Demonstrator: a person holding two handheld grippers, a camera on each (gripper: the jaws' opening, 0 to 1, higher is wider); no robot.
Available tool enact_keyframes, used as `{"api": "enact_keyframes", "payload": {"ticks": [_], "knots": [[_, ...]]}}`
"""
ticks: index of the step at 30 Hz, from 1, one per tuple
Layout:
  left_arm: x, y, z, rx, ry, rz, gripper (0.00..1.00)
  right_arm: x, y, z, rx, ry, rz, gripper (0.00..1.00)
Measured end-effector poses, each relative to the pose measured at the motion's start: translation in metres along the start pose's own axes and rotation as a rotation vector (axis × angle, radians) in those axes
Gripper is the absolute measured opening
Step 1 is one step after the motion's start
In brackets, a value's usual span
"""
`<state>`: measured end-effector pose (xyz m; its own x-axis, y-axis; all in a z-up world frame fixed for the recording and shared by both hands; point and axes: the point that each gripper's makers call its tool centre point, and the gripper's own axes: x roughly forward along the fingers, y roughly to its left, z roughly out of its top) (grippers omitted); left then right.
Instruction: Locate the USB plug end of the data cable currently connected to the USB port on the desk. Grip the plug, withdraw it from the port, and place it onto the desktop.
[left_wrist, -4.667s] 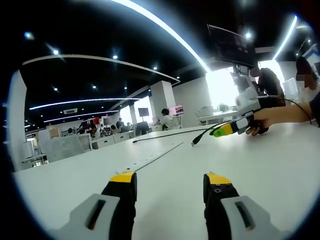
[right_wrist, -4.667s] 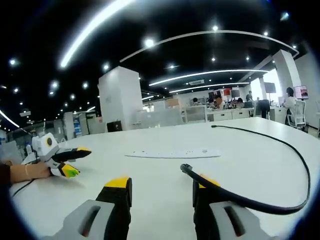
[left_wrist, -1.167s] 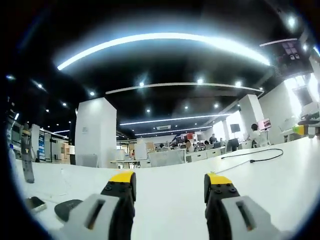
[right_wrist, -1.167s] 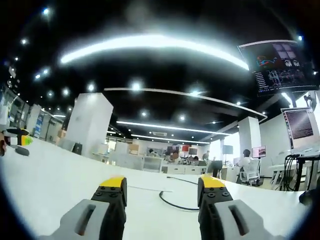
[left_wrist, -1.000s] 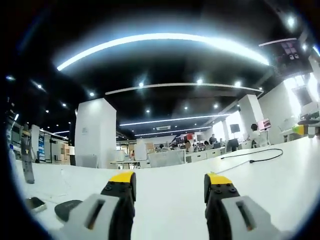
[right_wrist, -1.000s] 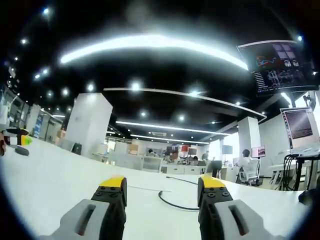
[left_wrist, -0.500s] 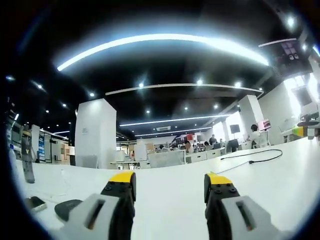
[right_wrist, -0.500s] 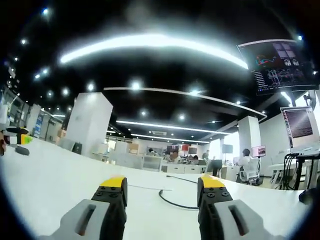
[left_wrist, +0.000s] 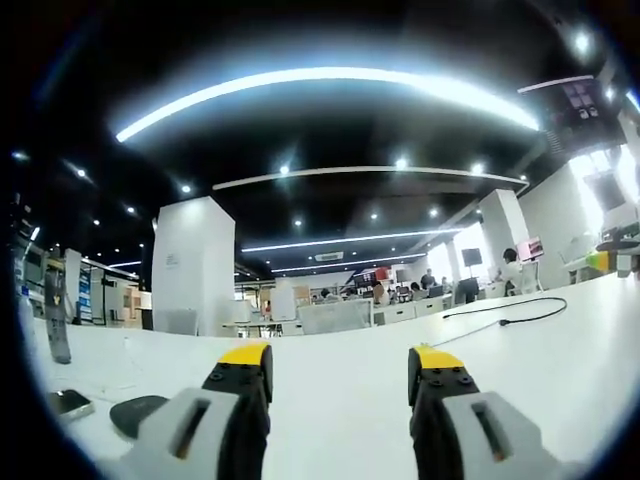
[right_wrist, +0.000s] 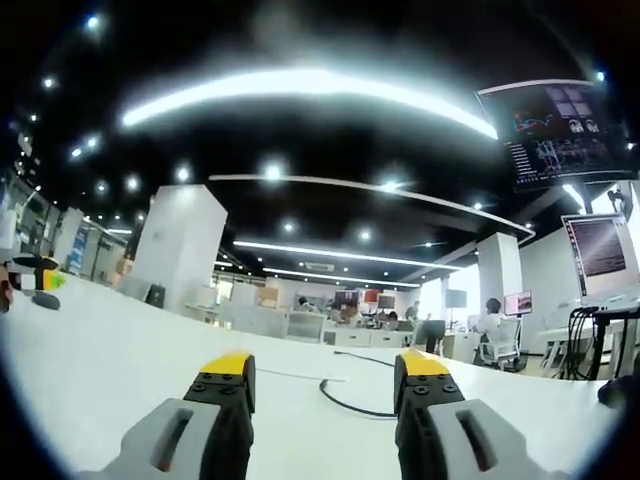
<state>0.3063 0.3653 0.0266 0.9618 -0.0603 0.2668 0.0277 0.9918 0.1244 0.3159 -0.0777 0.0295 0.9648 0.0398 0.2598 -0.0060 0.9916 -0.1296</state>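
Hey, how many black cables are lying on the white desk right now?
1. The black cable lies loose on the white desk, beyond the right gripper; the left gripper view sees it far off to the right. Others may be hidden outside these views.

Big white desk (left_wrist: 560, 350) all the way across. In the left gripper view a black cable (left_wrist: 505, 314) lies at about 2 o'clock, with a phone (left_wrist: 68, 402) and a dark flat disc (left_wrist: 138, 410) at 8. In the right gripper view the cable (right_wrist: 352, 398) curls near center.
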Motion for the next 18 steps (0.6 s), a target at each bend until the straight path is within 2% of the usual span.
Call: {"api": "enact_keyframes", "payload": {"ticks": [18], "knots": [[0.0015,-0.0013,-0.0025,0.005,0.013,0.004,0.55,-0.0041,-0.0045,-0.0092,0.0,-0.003,-0.012,0.56]]}}
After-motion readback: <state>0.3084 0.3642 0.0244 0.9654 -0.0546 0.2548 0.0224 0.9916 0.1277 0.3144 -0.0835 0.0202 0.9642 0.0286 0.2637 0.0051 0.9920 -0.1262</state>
